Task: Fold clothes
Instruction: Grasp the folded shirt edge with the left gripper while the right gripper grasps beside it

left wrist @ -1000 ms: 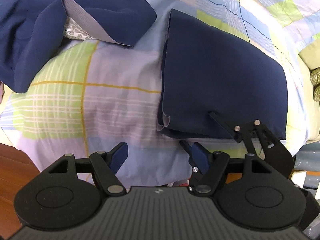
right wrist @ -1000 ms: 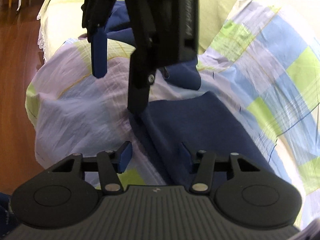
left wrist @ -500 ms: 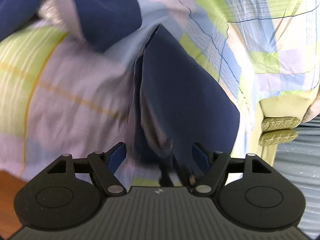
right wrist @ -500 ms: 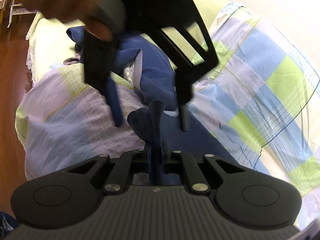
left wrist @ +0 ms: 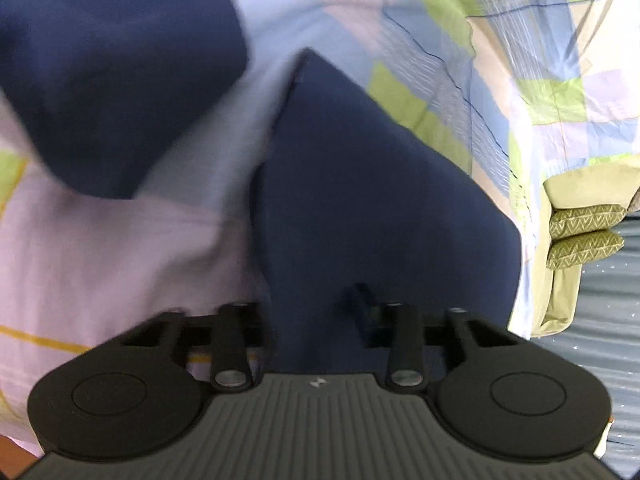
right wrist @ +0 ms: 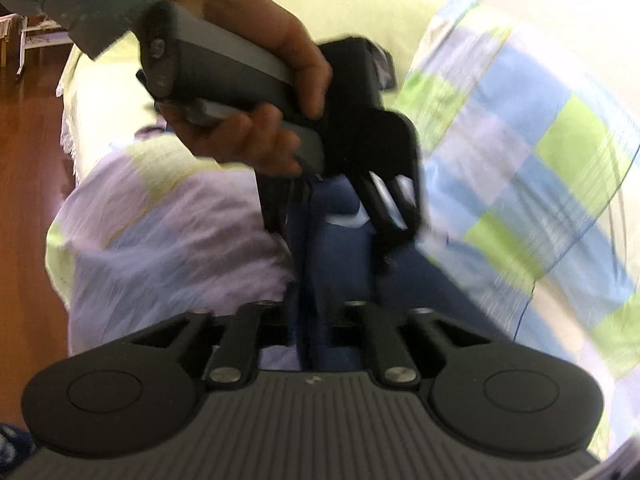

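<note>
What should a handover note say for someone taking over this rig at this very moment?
Left gripper: fingers around the near edge of the folded navy blue fabric garment; grip unclear.
Right gripper: shut on the same garment's edge.
Garment is partly lifted off the pastel checked quilt.
A second, crumpled navy blue garment lies further back on the quilt.
Done: first garment folded down to a panel.
Left: finish its fold, then fold the crumpled one.

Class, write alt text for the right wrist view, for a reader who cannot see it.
The right gripper pinches a dark blue garment on a checked bedspread. Ahead, a hand holds the left gripper over the same cloth.
</note>
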Available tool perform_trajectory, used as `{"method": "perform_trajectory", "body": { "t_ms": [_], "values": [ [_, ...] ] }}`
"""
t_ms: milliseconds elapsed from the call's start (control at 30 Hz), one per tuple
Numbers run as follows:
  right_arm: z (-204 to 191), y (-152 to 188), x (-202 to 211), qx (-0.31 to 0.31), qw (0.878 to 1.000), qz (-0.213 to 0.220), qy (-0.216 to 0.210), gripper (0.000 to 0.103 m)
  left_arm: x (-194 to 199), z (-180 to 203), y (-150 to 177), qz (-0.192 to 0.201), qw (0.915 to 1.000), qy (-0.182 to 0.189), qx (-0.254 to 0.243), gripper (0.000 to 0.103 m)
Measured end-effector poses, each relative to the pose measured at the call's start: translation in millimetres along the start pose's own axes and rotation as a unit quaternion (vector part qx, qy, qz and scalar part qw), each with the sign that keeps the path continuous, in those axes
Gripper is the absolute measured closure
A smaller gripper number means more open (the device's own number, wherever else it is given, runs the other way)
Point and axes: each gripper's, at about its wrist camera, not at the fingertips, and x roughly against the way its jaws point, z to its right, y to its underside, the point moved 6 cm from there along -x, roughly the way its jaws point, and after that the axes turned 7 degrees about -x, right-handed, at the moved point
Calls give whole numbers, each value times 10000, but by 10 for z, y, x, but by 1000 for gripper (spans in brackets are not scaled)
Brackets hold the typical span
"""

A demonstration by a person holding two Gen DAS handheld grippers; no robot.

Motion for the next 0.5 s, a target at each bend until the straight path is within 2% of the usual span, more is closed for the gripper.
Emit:
{"method": "perform_trajectory", "body": {
  "t_ms": [33, 133, 200, 300, 400, 500],
  "values": [
    [73, 38, 53, -139, 9999, -38, 62, 36, 20, -23, -5, 32, 9999, 70, 126, 78],
    [503, 217, 238, -679, 9955, -327, 581, 34, 24, 128, -3, 119, 9989, -225, -381, 81],
    [983, 407, 401, -1291, 9841, -612, 1059, 33, 19, 187, 8, 142, 9974, -413, -578, 81],
    [1617, 684, 555, -2249, 9599, -822, 1460, 32, -2, 274, 28, 182, 9943, -738, -743, 80],
    [1936, 978, 471, -3354, 9338, -841, 915, 32, -43, 323, 3, 171, 9919, -1050, -690, 75],
    [2194, 1242, 368, -4383, 8947, -826, 236, 34, -57, 345, 0, 142, 9891, -1262, -740, 72]
  ]
}}
